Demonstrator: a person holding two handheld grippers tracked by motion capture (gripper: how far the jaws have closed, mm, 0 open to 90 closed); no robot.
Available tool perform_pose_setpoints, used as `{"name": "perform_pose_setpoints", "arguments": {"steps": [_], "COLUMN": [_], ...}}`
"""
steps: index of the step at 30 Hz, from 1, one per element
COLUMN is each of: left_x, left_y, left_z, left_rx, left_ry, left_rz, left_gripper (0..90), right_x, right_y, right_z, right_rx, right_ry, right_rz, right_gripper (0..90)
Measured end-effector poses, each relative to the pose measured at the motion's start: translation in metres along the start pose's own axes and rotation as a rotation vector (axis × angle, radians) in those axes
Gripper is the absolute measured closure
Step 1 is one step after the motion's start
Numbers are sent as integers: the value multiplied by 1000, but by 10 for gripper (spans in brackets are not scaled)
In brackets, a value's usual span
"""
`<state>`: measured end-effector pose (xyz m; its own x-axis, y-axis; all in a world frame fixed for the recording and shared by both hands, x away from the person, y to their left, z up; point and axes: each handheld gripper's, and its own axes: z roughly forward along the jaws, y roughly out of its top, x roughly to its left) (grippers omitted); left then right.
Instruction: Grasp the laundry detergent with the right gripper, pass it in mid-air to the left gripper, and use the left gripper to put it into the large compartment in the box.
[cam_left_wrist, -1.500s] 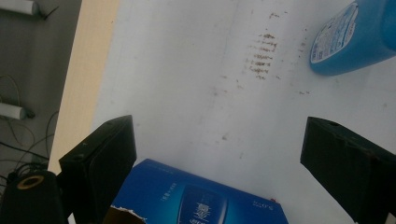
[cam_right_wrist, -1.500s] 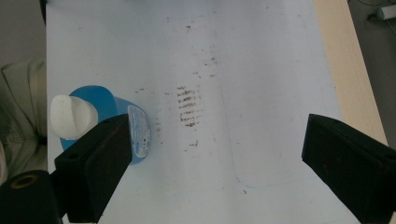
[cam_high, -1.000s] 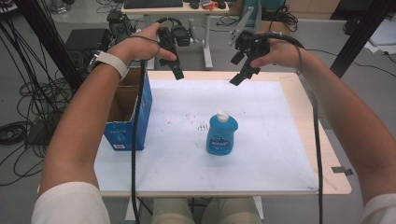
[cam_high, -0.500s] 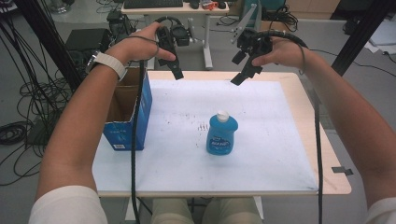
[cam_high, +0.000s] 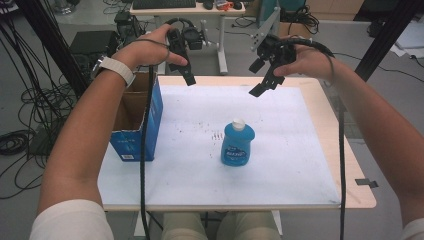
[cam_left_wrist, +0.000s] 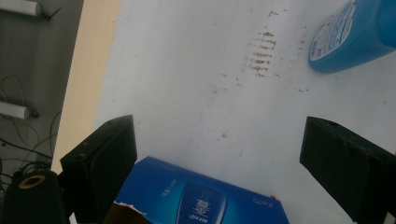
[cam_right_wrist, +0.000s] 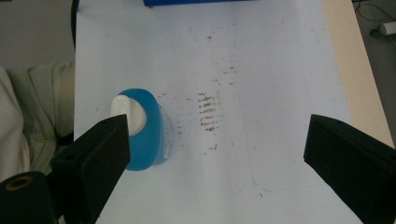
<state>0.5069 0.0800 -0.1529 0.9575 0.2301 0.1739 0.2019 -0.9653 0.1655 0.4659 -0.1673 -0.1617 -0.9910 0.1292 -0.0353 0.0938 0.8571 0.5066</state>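
While both pairs of tongs hang in the air above the far edge of the white-topped table (cam_high: 300, 170), nothing is in hand. The left gripper (cam_high: 186, 75) has its jaws spread wide, as its own view confirms, with bare tabletop between them. The right gripper (cam_high: 260, 86) is likewise wide apart and empty.

The object nearest to both is a blue plastic dish-soap bottle with a white cap (cam_high: 237, 144). It stands upright on the table, below and nearer the person than both tongs, roughly between them and somewhat closer to the right pair. In the right gripper view the bottle (cam_right_wrist: 142, 128) sits low beside that gripper's left-hand jaw, seen from above, cap uppermost. In the left gripper view only its lower body (cam_left_wrist: 348, 35) appears, well beyond the jaws.

An open blue cardboard box (cam_high: 142, 122) stands below the left tongs at the table's left edge, well apart from the bottle; its torn rim shows between the left jaws (cam_left_wrist: 196, 200).

Assessment of handling: the bottle looks largely full, so moderately heavy for its size. The walls are smooth plastic, likely slippery and liable to give under a hard squeeze. It is flattened in section; taking it across the narrow faces of the mid-body, below the shoulder, should be soundest. The cap offers a poor hold.
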Motion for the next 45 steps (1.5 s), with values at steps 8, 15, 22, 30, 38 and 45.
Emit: {"name": "perform_pose_setpoints", "arguments": {"steps": [8, 15, 22, 30, 38, 45], "left_x": [-1, -2, -2, -2, -3, -3], "left_y": [-1, -1, -2, -4, -5, -4], "left_z": [2, 2, 2, 2, 4, 4], "left_rx": [3, -4, -4, -8, -14, -11], "left_ry": [3, 3, 4, 14, 13, 10], "left_rz": [-6, -4, -4, -6, -10, -9], "left_gripper": [113, 113, 113, 113, 113, 113], "right_x": [6, 16, 25, 34, 43, 49], "right_y": [-6, -8, -13, -23, -29, -34], "right_z": [-1, -2, 2, 9, 19, 25], "right_rx": [-18, -32, -68, -98, -109, -126], "right_ry": [0, 23, 45, 53, 52, 50], "right_rz": [0, 9, -5, -34, -34, -46], "right_gripper": [57, 51, 54, 55, 52, 44]}}
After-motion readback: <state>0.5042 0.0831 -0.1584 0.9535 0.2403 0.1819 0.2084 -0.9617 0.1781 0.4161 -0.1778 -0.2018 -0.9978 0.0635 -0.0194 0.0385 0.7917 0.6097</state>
